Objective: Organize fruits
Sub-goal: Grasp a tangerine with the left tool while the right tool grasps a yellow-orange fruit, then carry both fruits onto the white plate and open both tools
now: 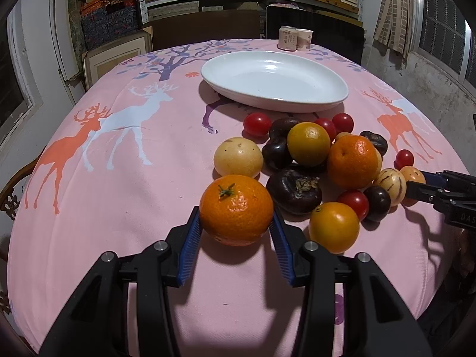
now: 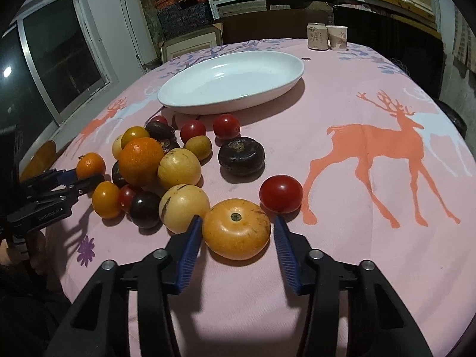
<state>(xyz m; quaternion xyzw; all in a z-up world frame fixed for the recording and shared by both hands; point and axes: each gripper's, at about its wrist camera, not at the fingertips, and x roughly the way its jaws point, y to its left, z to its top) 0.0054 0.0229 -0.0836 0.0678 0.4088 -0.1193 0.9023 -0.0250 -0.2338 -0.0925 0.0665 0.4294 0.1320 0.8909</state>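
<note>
A pile of fruit lies on the pink deer-print tablecloth [image 1: 134, 208]: mandarins, yellow fruits, dark purple fruits, red cherry tomatoes. In the left wrist view my left gripper [image 1: 235, 218] is shut on an orange mandarin [image 1: 236, 208] with a green stem, at the near edge of the pile, both blue pads against its sides. In the right wrist view my right gripper [image 2: 237, 223] is shut on a flattish orange-yellow fruit [image 2: 236, 229] resting on the cloth, beside a red tomato [image 2: 281, 194]. An empty white oval plate [image 1: 273, 105] sits beyond the pile.
A drink can [image 1: 287, 39] and a paper cup [image 1: 305, 39] stand at the table's far edge. A large orange [image 1: 352, 162] tops the pile, and a dark purple fruit [image 2: 241, 156] lies apart from it. Dark chairs and stacked shelves stand behind the table.
</note>
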